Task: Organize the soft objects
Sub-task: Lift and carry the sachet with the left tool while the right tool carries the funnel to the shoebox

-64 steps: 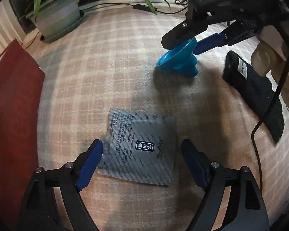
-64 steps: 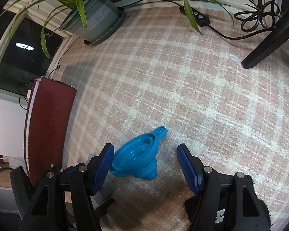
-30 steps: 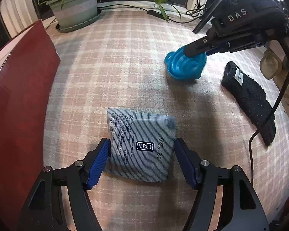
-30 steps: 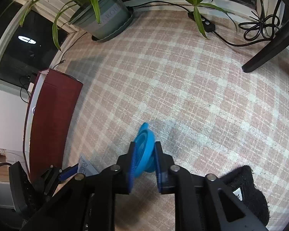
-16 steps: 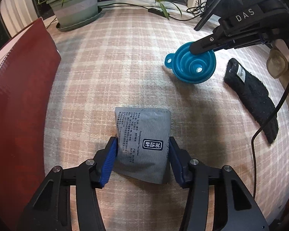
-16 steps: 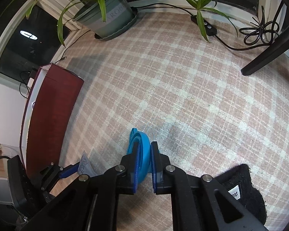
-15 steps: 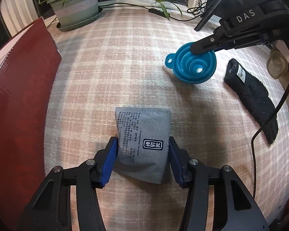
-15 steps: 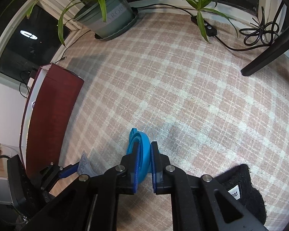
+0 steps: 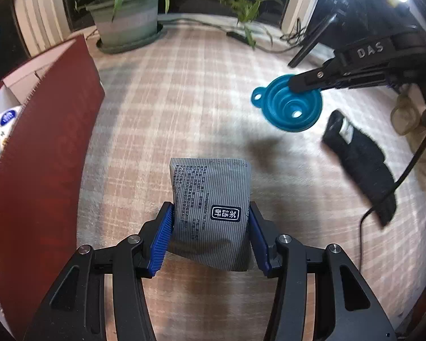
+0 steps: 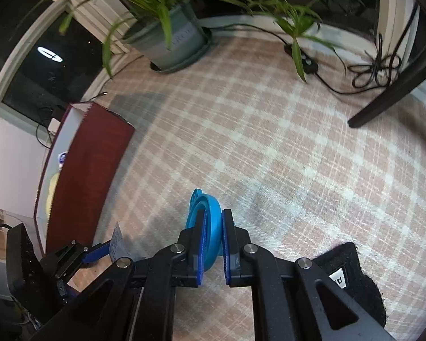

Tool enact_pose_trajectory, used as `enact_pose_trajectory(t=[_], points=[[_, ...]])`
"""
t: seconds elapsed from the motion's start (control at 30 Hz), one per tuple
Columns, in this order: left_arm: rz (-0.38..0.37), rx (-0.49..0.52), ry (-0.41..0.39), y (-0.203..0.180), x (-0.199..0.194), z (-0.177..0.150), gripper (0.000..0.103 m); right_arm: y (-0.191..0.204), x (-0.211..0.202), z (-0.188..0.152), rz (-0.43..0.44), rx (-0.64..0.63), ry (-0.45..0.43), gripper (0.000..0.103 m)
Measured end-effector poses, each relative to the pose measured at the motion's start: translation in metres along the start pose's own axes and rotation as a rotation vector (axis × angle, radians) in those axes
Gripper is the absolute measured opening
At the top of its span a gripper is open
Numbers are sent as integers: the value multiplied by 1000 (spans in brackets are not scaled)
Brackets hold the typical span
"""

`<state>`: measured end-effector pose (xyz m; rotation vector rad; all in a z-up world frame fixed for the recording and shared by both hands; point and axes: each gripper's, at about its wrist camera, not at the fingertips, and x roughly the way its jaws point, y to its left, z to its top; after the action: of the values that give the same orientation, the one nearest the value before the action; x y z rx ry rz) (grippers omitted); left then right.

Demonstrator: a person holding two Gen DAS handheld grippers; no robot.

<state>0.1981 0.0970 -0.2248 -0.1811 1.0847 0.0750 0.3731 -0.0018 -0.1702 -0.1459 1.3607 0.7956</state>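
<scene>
A: Packet (image 9: 211,210) and funnel (image 9: 288,105), one in each gripper. Where does each sit?

B: The grey striped packet is clamped between the blue pads of the left gripper (image 9: 211,231), its printed face up and its far end sticking out ahead of the fingers, apparently clear of the checked cloth (image 9: 184,85). The blue funnel is pinched flat at its rim by the right gripper (image 10: 213,244), which is closed tight on it, with the funnel's shadow on the cloth below.

A: How should the carry go?

B: I'd keep both grips firm. The packet is limp, so its free end will probably droop; keep the gripper tilted down and move smoothly. The funnel is squashy, so it may spring if the pinch eases.

A: Anything nearby to mind?

B: The black sock (image 9: 360,162) lies just right of the funnel, with a cable (image 9: 394,182) crossing it. The red box (image 9: 42,170) stands left of the left gripper; I'd guess that's the destination, though I can't be sure.
</scene>
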Motion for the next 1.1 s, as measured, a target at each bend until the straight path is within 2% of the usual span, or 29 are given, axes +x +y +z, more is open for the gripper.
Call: enact_pose_trajectory(t=[0.3, 0.5, 0.83, 1.1], points=[[-32, -19, -105, -3, -51, 6, 50, 41, -40, 8, 55, -69, -87, 9], [-1, -44, -186, 17, -99, 2, 50, 92, -61, 20, 120, -145, -137, 9], [129, -162, -240, 98, -150, -24, 50, 197, -40, 27, 200, -290, -123, 9], [147, -296, -223, 156, -150, -45, 50, 255, -3, 32, 217, -353, -72, 9]])
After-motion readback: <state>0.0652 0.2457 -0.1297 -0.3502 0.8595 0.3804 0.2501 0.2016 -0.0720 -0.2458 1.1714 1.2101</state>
